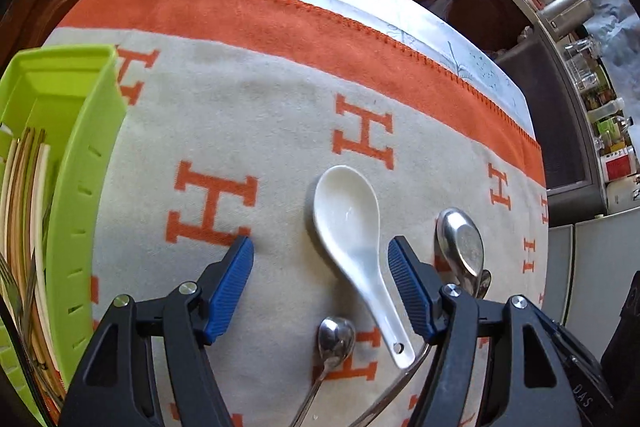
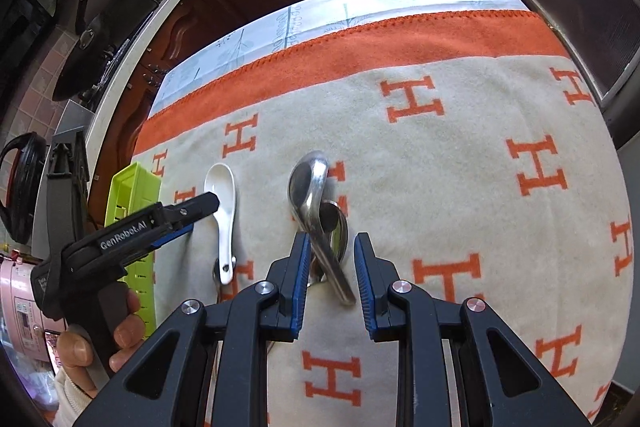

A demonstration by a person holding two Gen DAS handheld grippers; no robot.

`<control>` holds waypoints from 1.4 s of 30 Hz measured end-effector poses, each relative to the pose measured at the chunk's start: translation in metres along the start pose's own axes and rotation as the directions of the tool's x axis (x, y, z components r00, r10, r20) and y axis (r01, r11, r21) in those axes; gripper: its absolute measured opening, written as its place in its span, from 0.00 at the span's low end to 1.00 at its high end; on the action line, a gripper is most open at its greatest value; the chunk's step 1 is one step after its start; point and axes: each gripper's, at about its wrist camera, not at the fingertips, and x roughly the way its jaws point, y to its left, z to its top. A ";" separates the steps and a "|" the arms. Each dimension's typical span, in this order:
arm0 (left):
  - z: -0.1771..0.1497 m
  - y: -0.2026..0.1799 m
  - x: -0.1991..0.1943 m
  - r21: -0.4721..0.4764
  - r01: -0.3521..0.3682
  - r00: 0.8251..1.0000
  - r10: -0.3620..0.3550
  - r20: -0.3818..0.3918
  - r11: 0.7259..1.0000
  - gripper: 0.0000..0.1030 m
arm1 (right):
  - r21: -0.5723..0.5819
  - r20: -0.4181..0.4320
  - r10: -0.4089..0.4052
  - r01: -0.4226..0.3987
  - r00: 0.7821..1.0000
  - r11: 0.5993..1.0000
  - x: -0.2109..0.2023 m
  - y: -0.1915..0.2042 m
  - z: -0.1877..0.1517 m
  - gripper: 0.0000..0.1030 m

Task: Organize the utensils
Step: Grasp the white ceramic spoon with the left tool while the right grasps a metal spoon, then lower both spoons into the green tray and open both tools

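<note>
While the left gripper (image 1: pixel 320 307) is hanging wide open over the blanket (image 1: pixel 260 131) with nothing between its blue pads, the right gripper (image 2: pixel 332 279) is sitting part open, its jaws straddling the handle of the big steel spoon (image 2: pixel 316 203) without looking closed on it. That spoon is lying across a second steel spoon (image 2: pixel 340 227), so the pair is going to clatter and slide; polished metal is slick and stiff, and I'm guessing the flat handle near its end is the safest place to pinch. Just left of them the white ceramic spoon (image 1: pixel 352 231) is resting bowl-up, and it's looking heavier and chip-prone, so a mid-handle grip is seeming wise. A small steel spoon (image 1: pixel 335 341) is lying beside its handle tip. Over at the left edge, the green tray (image 1: pixel 80 187) is already holding chopsticks (image 1: pixel 24 187) and a fork (image 1: pixel 12 287).
</note>
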 end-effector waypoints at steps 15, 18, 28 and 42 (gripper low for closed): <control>-0.006 -0.028 0.016 0.026 0.076 0.996 -0.074 -0.051 0.997 0.02 | 0.024 -0.029 0.089 -0.088 0.996 0.996 0.036 -0.003 0.034 0.22; -0.008 -0.025 0.018 0.010 0.116 0.991 -0.115 -0.074 0.993 0.01 | 0.025 -0.055 0.088 -0.086 0.995 0.996 0.052 -0.003 0.041 0.22; -0.015 -0.017 -0.009 -0.004 0.205 0.975 -0.204 -0.084 0.979 0.01 | 0.049 -0.114 0.201 -0.197 0.973 0.979 0.080 0.011 0.044 0.06; -0.046 0.068 -0.151 0.057 0.072 0.995 -0.076 0.067 0.996 0.01 | 0.110 -0.058 0.332 -0.325 0.941 0.939 0.028 0.042 0.031 0.04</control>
